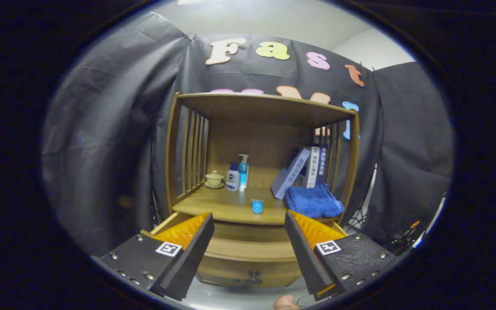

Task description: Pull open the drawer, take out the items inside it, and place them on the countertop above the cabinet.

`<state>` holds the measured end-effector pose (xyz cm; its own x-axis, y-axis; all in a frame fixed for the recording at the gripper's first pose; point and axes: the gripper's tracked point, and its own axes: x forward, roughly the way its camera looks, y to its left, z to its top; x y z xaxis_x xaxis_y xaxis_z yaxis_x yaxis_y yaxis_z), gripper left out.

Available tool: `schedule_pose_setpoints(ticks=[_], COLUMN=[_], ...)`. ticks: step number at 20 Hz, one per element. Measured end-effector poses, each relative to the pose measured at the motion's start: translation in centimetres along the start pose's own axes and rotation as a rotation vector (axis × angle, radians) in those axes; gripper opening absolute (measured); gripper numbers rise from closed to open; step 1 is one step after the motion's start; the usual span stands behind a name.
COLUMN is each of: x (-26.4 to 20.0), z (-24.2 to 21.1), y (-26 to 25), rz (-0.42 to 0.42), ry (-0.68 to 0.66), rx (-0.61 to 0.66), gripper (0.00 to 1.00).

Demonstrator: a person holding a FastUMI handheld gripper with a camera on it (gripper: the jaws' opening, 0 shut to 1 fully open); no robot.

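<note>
Drawer [248, 252] stands pulled out at the foot of a wooden cabinet [175, 150], its front panel facing the camera with a dark knob [253, 275] low on it. The gripper [248, 241] hangs over the drawer with its fingers spread wide and nothing between them. On the countertop [226, 206] above, just beyond the fingertips, sits a small blue cup [257, 206]. A folded blue towel [313, 201] lies to the right of the cup, near the right finger. Books [304, 170] lean against the slatted right side behind the towel. Farther back on the left stand a pump bottle [243, 172], a shorter white bottle [233, 177] touching it, and a lidded cream cup [214, 179] on a saucer
</note>
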<state>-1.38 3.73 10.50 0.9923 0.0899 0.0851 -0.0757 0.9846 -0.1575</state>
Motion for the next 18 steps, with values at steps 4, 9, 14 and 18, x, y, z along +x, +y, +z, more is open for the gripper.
schedule_pose_setpoints(ticks=[4, 9, 14, 18], x=[-3.7, -6.9, -7.0, -5.6], z=[-4.5, -10.3, -16.0, -17.7], y=[-1.6, -4.2, -4.7, -4.2], rz=[-0.039, -0.076, -0.068, -0.050], ry=[0.047, 0.064, 0.117, 0.130], rx=[0.058, 0.160, 0.185, 0.206], gripper=[0.98, 0.98, 1.00, 1.00])
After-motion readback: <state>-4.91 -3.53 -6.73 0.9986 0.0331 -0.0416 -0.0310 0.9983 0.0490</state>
